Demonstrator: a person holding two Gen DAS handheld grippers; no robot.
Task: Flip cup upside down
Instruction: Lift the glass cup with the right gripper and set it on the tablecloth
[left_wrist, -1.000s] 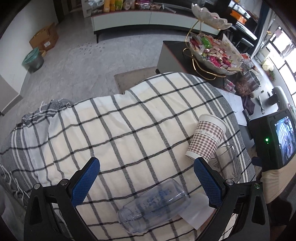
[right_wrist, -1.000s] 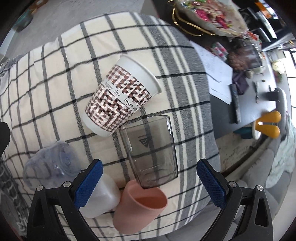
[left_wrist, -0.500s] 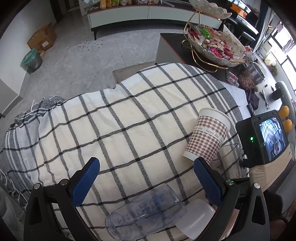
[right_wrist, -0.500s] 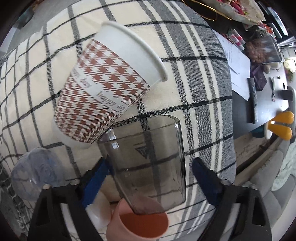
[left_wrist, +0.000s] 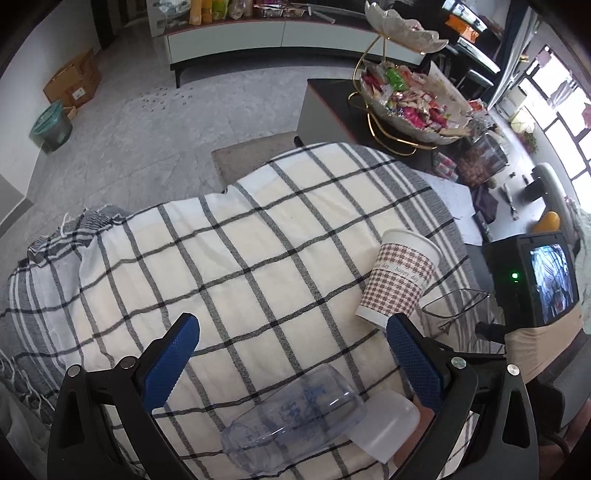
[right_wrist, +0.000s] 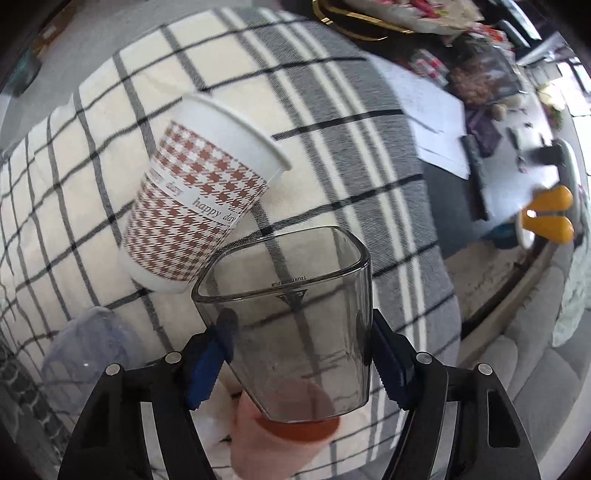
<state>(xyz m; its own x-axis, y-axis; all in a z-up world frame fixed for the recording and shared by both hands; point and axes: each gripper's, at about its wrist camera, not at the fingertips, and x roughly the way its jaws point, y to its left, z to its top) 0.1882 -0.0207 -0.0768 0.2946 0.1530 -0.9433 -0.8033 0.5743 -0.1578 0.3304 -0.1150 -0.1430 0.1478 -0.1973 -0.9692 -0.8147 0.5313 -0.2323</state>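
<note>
My right gripper (right_wrist: 299, 354) is shut on a smoky clear square cup (right_wrist: 295, 325), its blue pads pressing both sides, and holds it tilted above the checked cloth (right_wrist: 92, 177). The cup's rim shows in the left wrist view (left_wrist: 454, 302). A houndstooth paper cup (right_wrist: 199, 218) stands just behind it, also in the left wrist view (left_wrist: 400, 280). My left gripper (left_wrist: 291, 362) is open and empty above the cloth, over a clear bottle-like cup lying on its side (left_wrist: 295, 421).
A pink cup (right_wrist: 284, 439) and a white cup (left_wrist: 388, 424) sit under and beside the held cup. A clear cup (right_wrist: 85, 354) lies at the left. A dark side table with a snack stand (left_wrist: 406, 96) and clutter stands to the right.
My right gripper closed on the smoky clear cup and lifted it, tilting it. My left gripper drifted slightly and stayed open.
</note>
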